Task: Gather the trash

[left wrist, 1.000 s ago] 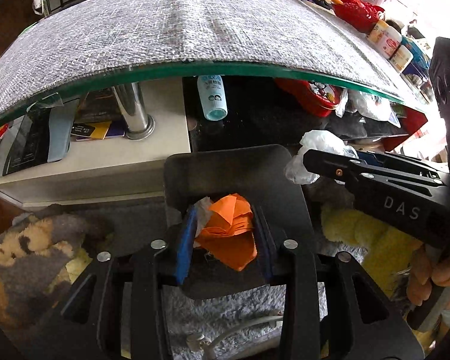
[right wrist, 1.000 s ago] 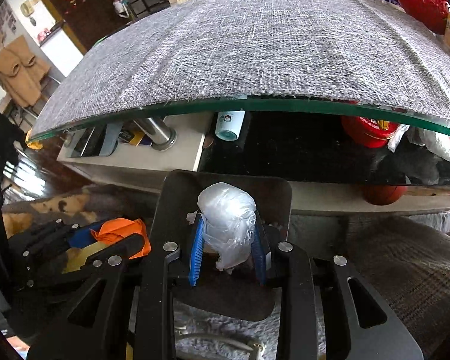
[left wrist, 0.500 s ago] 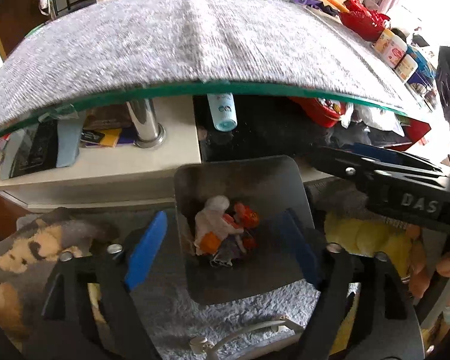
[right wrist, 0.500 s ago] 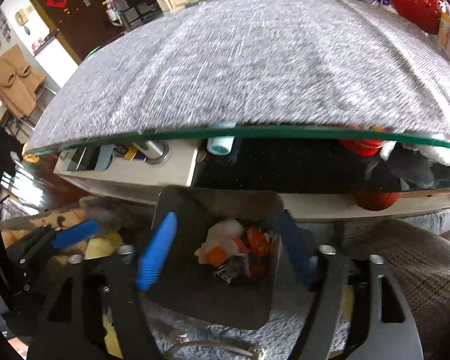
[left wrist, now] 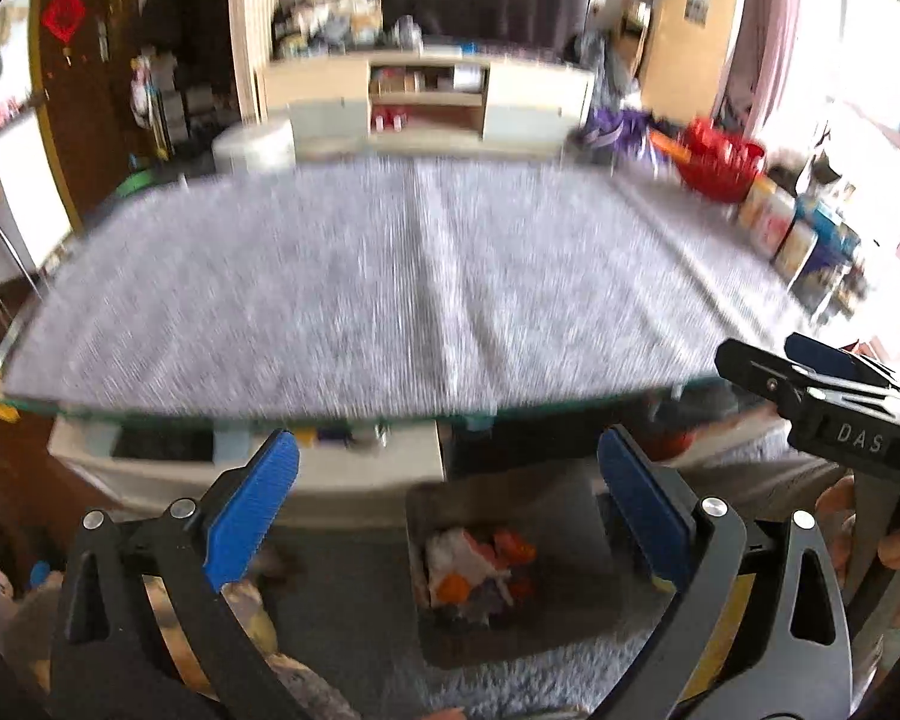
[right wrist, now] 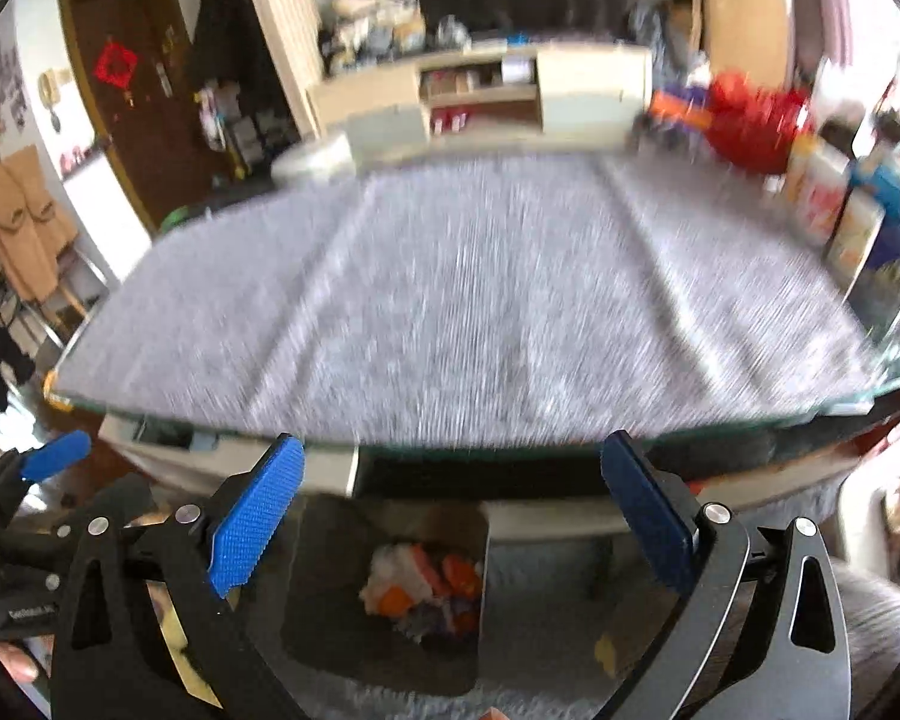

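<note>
My left tool (left wrist: 444, 495) and right tool (right wrist: 450, 498) have just been opening, now empty; crumpled white-and-orange scraps (left wrist: 480, 564) lie in the dark square bin (left wrist: 570, 618); grey-clothed surface (left wrist: 390, 276) looks clear.

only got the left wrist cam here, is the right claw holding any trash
Observer: No. The right claw has just been opening; its blue pads stand wide apart with nothing between them.
Operator: is the bin under it
Observer: In the right wrist view the dark bin shows low between the pads, with white and orange trash inside.
Operator: anything far left i'm missing
Observer: A tan coat hangs at the far left of the room.
</note>
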Available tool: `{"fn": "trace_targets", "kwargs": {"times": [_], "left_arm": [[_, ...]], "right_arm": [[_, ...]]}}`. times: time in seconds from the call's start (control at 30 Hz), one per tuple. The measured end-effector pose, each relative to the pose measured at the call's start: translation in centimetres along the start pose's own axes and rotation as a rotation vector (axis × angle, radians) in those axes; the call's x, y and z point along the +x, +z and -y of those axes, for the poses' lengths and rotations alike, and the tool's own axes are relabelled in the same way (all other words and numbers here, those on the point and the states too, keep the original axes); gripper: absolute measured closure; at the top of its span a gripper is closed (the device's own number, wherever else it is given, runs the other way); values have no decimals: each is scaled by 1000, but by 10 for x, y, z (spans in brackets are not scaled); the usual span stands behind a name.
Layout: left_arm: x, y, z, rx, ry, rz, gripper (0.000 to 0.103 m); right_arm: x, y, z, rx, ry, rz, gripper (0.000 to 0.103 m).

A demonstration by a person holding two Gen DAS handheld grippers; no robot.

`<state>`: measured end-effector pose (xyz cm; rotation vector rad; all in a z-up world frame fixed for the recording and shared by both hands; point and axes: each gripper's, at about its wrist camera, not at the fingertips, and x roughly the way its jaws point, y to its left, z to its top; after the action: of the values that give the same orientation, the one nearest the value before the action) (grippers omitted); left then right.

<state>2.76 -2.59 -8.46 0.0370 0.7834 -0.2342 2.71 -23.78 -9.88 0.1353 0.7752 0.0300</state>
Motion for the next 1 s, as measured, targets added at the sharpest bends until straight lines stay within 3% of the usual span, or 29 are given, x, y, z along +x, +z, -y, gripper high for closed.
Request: {"fn": "trace_targets", "kwargs": {"times": [0.2, 0.4, 0.73, 1.0], "left_arm": [[-55, 29, 5, 3, 37, 171, 8], [-101, 42, 5, 10, 103, 315, 8], [-142, 47, 10, 8, 91, 421, 8], [-151, 44, 13, -3, 96, 442, 8]], "right_arm": [[-69, 23, -8, -36, -73, 232, 3], [-111, 27, -18, -59, -133, 363, 3], [-150, 29, -33, -84, -169, 473, 3], [-160, 27, -35, -75, -154, 479, 3]]}}
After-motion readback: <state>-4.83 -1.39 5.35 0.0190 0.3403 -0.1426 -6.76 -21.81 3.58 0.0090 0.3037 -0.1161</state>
